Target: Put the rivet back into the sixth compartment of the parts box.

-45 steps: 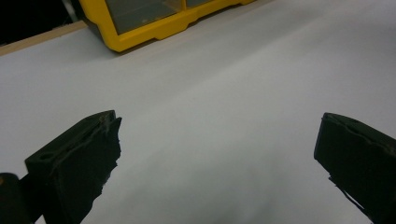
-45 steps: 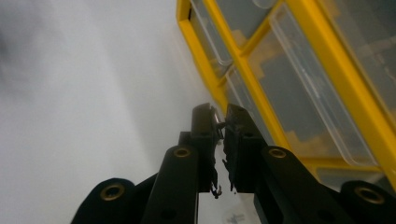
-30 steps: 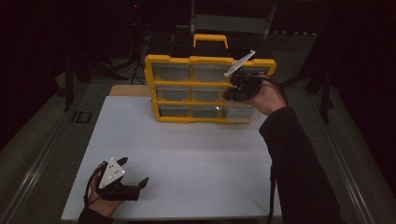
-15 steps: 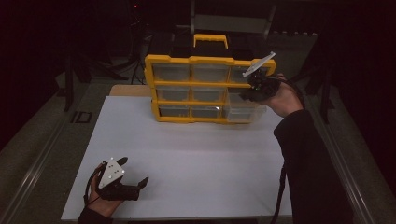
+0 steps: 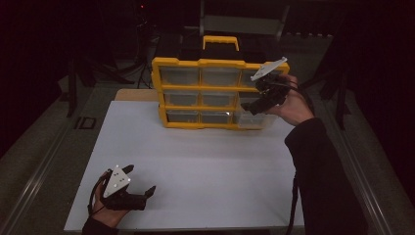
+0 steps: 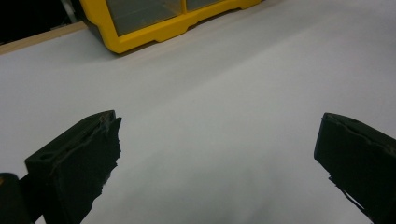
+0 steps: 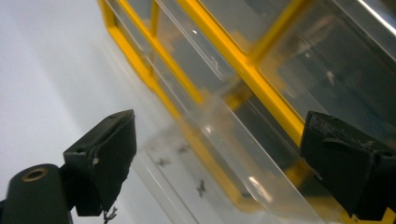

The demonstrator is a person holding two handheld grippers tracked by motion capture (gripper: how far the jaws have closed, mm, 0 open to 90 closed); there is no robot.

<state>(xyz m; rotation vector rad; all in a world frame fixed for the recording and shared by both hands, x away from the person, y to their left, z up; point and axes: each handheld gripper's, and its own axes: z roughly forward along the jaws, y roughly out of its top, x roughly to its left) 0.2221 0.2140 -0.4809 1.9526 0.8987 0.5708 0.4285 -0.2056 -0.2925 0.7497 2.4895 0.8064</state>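
Dark surroundings are framing a white table [image 5: 195, 161] where a yellow drawer cabinet [image 5: 215, 93] is being stood at the far edge, its bottom-right clear drawer [image 5: 254, 120] pulled out, the right gripper [image 5: 259, 104] being held spread just before it, nothing pinched, while the left gripper [image 5: 139, 196] is being rested spread well short of the cabinet.

We see a dim, nearly black room around a flat white rectangular tabletop [image 5: 195, 166] with a pale wooden edge at its far left corner. Grey floor [image 5: 39, 156] flanks it on both sides. Dark stands and a grey frame [image 5: 240, 22] lurk behind.
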